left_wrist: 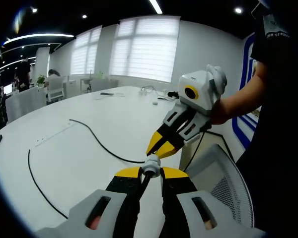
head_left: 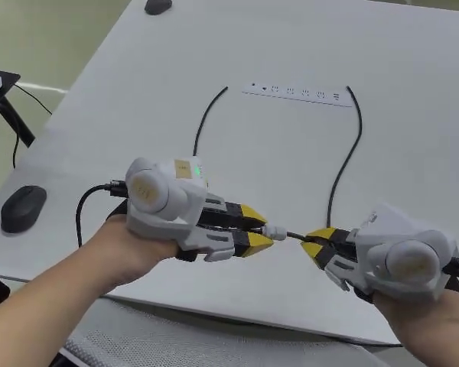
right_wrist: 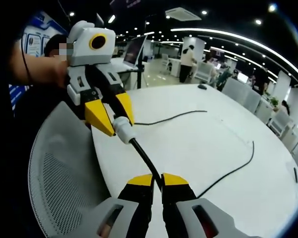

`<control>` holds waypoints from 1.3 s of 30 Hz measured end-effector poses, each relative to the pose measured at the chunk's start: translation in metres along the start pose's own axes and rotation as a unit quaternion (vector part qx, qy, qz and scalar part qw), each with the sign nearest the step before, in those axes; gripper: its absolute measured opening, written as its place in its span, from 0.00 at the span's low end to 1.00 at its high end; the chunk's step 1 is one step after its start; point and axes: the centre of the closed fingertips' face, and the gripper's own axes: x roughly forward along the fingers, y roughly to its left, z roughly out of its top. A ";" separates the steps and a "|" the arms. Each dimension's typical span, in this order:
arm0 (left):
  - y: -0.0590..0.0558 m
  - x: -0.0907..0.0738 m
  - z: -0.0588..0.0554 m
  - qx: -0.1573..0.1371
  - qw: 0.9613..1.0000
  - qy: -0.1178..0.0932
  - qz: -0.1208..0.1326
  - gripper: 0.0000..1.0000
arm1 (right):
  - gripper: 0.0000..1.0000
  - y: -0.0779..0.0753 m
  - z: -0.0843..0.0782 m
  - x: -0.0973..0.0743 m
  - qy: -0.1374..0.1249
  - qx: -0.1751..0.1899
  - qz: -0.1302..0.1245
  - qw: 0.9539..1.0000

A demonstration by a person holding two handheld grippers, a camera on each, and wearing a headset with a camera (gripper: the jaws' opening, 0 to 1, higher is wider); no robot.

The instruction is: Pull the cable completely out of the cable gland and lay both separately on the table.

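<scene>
Above the near edge of the white table, a cable gland and a black cable are held in the air between two grippers. The gland is small, white and rounded, and it is pinched at the yellow tips of the left gripper, whose jaws are pressed onto it from both sides. The cable is seated in the gland's end, and a short, nearly straight black stretch is drawn from it across to the right gripper. That gripper's jaws are brought together on the cable, with no gap to be seen in the right gripper view. The two sets of tips are faced toward each other, near but apart.

On the table behind them, a white power strip is laid flat. A black lead is curved from near its right end down toward the right gripper; whether it is the held cable's tail cannot be told. A second black lead is laid left of the strip. A black mouse is set at the table's left edge.
</scene>
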 end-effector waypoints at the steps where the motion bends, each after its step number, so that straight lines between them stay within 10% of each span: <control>1: 0.000 0.000 0.001 -0.002 1.000 -0.002 0.000 0.15 | 0.00 -0.002 -0.003 0.000 0.002 0.008 -0.002 1.000; 15: -0.001 -0.002 0.004 -0.015 1.000 -0.017 -0.002 0.15 | 0.00 -0.022 -0.049 0.006 0.047 0.156 -0.023 0.986; 39: 0.004 -0.001 0.002 -0.023 1.000 -0.012 0.011 0.15 | 0.12 -0.022 -0.052 -0.007 0.036 0.147 -0.032 0.988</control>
